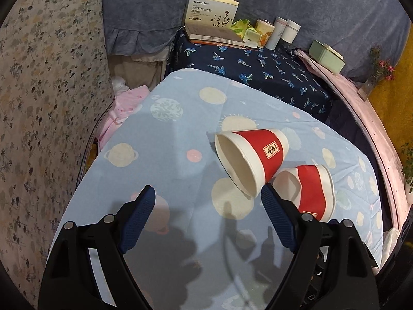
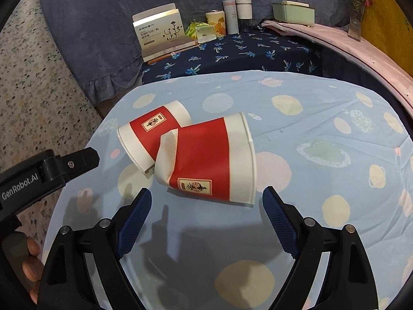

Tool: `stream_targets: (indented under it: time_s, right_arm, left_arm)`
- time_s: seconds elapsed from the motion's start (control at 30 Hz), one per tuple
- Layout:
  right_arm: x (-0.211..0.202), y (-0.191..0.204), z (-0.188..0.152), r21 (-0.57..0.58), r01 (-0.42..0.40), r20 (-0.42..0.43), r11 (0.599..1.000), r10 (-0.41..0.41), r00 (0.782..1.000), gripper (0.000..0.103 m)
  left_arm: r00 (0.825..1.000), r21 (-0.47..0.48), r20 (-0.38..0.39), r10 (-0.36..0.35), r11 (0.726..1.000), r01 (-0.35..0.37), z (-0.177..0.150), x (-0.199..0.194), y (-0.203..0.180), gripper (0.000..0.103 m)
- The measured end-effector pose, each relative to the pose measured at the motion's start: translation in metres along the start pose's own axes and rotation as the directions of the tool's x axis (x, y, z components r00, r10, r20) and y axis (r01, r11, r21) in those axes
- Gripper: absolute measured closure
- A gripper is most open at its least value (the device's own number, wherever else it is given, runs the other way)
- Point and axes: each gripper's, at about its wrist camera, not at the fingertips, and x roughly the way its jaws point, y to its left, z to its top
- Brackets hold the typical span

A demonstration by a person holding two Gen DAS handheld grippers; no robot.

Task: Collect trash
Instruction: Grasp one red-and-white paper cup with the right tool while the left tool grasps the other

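Two red-and-white paper cups lie on their sides on a light blue cloth with planet prints (image 1: 165,155). The intact cup (image 1: 253,160) (image 2: 152,131) shows its open mouth in the left wrist view. The crushed cup (image 1: 309,193) (image 2: 206,160) rests against it. My left gripper (image 1: 208,190) is open and empty, and its right fingertip sits just below the intact cup's rim. My right gripper (image 2: 207,191) is open, with the crushed cup's near edge lying between its fingertips; the pads stand apart from it. A person's hand (image 2: 28,258) holds the left tool's black handle (image 2: 38,178).
Behind the blue cloth lies a dark blue palm-print cloth (image 1: 258,69) with a white flower-print box (image 1: 211,18), several canisters (image 1: 278,31) and a green box (image 1: 326,56). A floral fabric wall (image 1: 46,103) stands left. A pink ledge (image 1: 366,118) with a flower vase (image 2: 356,20) curves along the right.
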Motion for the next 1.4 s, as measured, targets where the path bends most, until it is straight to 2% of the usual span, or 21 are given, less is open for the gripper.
stream_targets:
  time_s: [0.1,0.3,0.37,0.43,0.5,0.53,0.7,0.77,0.8,0.9,0.97,1.07,1.13,1.2,1.27,1.3,1.4]
  right_arm:
    - [0.004,0.003,0.003,0.007,0.012,0.006,1.0,-0.012,1.0,0.013]
    - [0.013,0.002,0.008,0.029,0.018,0.004,0.999,-0.018,1.0,0.013]
    - [0.013,-0.002,0.008,0.036,0.013,0.008,0.999,-0.013,1.0,0.025]
    - [0.013,-0.007,0.007,0.035,0.012,-0.003,0.999,-0.012,1.0,0.05]
    - [0.014,-0.015,0.007,0.046,0.01,-0.018,0.999,-0.009,1.0,0.062]
    - [0.014,-0.02,0.006,0.056,0.009,-0.021,0.998,-0.008,1.0,0.068]
    - [0.012,-0.035,0.004,0.069,0.004,-0.024,0.998,-0.003,1.0,0.081]
    - [0.011,-0.04,0.005,0.07,0.002,-0.021,0.998,-0.001,1.0,0.081]
    - [0.011,-0.041,0.005,0.071,0.001,-0.021,0.997,0.0,1.0,0.081]
    - [0.01,-0.045,0.006,0.071,-0.013,-0.021,0.997,0.015,1.0,0.081]
    - [0.01,-0.045,0.006,0.067,-0.022,-0.021,0.998,0.024,0.999,0.081]
    - [0.009,-0.044,0.008,0.052,-0.04,-0.012,0.998,0.041,0.999,0.081]
    - [0.008,-0.041,0.009,0.038,-0.05,-0.006,0.998,0.05,0.999,0.081]
    - [0.008,-0.039,0.01,0.027,-0.062,-0.005,0.998,0.062,0.998,0.081]
    - [0.007,-0.038,0.009,0.022,-0.067,-0.005,0.997,0.067,0.998,0.088]
    - [0.007,-0.038,0.009,0.022,-0.074,-0.006,0.997,0.074,0.997,0.097]
    - [0.002,-0.039,0.007,0.023,-0.077,0.003,0.997,0.077,0.997,0.1]
  left_arm:
    - [1.0,0.004,-0.001,-0.004,1.0,0.004,0.002,0.003,-0.001,0.023]
    - [1.0,0.012,-0.008,-0.009,1.0,0.009,0.004,0.011,-0.004,0.023]
    - [1.0,0.016,-0.014,-0.012,1.0,0.012,0.004,0.014,-0.007,0.023]
    - [1.0,0.021,-0.02,-0.019,1.0,0.02,0.004,0.017,-0.012,0.023]
    - [0.999,0.032,-0.022,-0.029,0.999,0.03,0.004,0.02,-0.019,0.023]
    - [0.999,0.036,-0.022,-0.034,0.999,0.035,0.004,0.022,-0.022,0.023]
    - [0.998,0.045,-0.023,-0.062,0.997,0.063,0.007,0.033,-0.038,0.026]
    - [0.997,0.05,-0.032,-0.066,0.996,0.067,0.008,0.039,-0.042,0.038]
    - [0.997,0.051,-0.04,-0.067,0.996,0.069,0.008,0.043,-0.045,0.04]
    - [0.995,0.059,-0.059,-0.086,0.994,0.089,0.006,0.048,-0.05,0.06]
    - [0.993,0.069,-0.074,-0.096,0.992,0.101,0.004,0.051,-0.055,0.08]
    - [0.989,0.077,-0.094,-0.117,0.989,0.125,-0.001,0.052,-0.06,0.092]
    - [0.988,0.086,-0.096,-0.121,0.988,0.129,-0.003,0.052,-0.063,0.097]
    - [0.988,0.088,-0.095,-0.124,0.987,0.132,-0.004,0.051,-0.064,0.098]
    - [0.987,0.087,-0.095,-0.127,0.987,0.136,-0.006,0.05,-0.065,0.1]
    - [0.987,0.087,-0.097,-0.13,0.987,0.138,-0.007,0.049,-0.065,0.1]
    - [0.987,0.092,-0.096,-0.129,0.986,0.138,-0.012,0.046,-0.068,0.1]
